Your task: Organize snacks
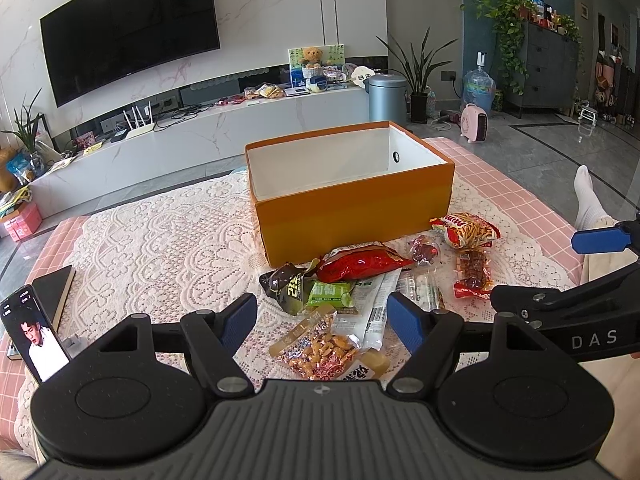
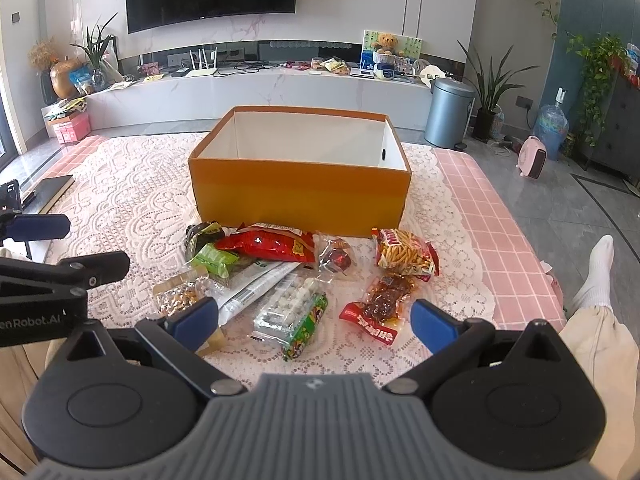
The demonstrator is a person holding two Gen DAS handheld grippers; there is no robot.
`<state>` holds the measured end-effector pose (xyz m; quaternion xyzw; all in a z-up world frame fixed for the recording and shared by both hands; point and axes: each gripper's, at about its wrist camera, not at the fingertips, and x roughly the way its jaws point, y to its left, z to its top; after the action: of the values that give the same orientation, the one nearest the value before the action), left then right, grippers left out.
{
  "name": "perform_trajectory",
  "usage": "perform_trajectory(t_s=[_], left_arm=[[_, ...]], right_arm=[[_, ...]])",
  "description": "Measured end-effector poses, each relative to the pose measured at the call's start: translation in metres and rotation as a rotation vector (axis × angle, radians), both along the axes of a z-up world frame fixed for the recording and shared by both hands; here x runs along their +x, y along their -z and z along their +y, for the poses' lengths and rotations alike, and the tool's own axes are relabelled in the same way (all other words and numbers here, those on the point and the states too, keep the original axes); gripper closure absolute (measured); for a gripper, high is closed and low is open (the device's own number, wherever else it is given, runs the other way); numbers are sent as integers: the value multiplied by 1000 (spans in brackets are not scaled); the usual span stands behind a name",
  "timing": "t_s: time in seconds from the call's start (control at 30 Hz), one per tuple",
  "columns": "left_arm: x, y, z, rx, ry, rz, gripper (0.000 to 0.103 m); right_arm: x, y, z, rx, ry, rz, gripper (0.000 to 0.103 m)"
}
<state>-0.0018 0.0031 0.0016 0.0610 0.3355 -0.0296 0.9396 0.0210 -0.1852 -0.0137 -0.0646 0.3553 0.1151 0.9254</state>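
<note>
Plainly, progress: nothing is stowed yet; the orange box (image 2: 300,196) shows only bare white walls inside, though its floor is hidden from both views, and every packet seen lies outside it.
Snack pile: on the lace tablecloth (image 2: 132,200), just in front of the box's near wall, between the box and the two grippers.
Red chip bag (image 2: 272,245): long axis runs left to right, roughly parallel to the box's near wall; it overlaps a white wrapper (image 2: 256,284).
White wrapper: long axis diagonal, one end toward the box, the other toward the left gripper.
Green-edged candy pack (image 2: 294,318): long axis also diagonal, its far end leaning to the right.
Fries bag (image 2: 404,254): off to the right, its long axis leaning slightly left of straight toward the box.
Red jerky pack (image 2: 380,308): nearest the right gripper, tilted.
Peanut pack (image 1: 316,350): nearest the left gripper, tilted.
Box: open top up, long axis left to right.
Left gripper (image 1: 322,318): fingers spread wide, empty, hovering over the peanut pack.
Right gripper (image 2: 314,320): fingers spread wide, empty, above the candy pack.
Left to do: judging from this, all of the packing.
</note>
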Motion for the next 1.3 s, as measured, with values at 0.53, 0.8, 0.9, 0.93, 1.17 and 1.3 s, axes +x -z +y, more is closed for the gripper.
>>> perform_trajectory(t_s=[0.53, 0.8, 0.9, 0.93, 1.17, 1.3], left_arm=[[0, 0, 0, -1, 0, 0, 16], [0, 0, 0, -2, -1, 0, 16], [0, 0, 1, -1, 0, 0, 16], [0, 0, 0, -1, 0, 0, 16], [0, 0, 1, -1, 0, 1, 16], [0, 0, 0, -2, -1, 1, 16]], right_arm=[[1, -4, 1, -7, 3, 16, 4], [2, -3, 2, -9, 4, 20, 4], [2, -3, 2, -9, 4, 21, 4], [2, -3, 2, -9, 3, 21, 4], [2, -3, 2, -10, 3, 21, 4], [2, -3, 2, -10, 3, 23, 4]])
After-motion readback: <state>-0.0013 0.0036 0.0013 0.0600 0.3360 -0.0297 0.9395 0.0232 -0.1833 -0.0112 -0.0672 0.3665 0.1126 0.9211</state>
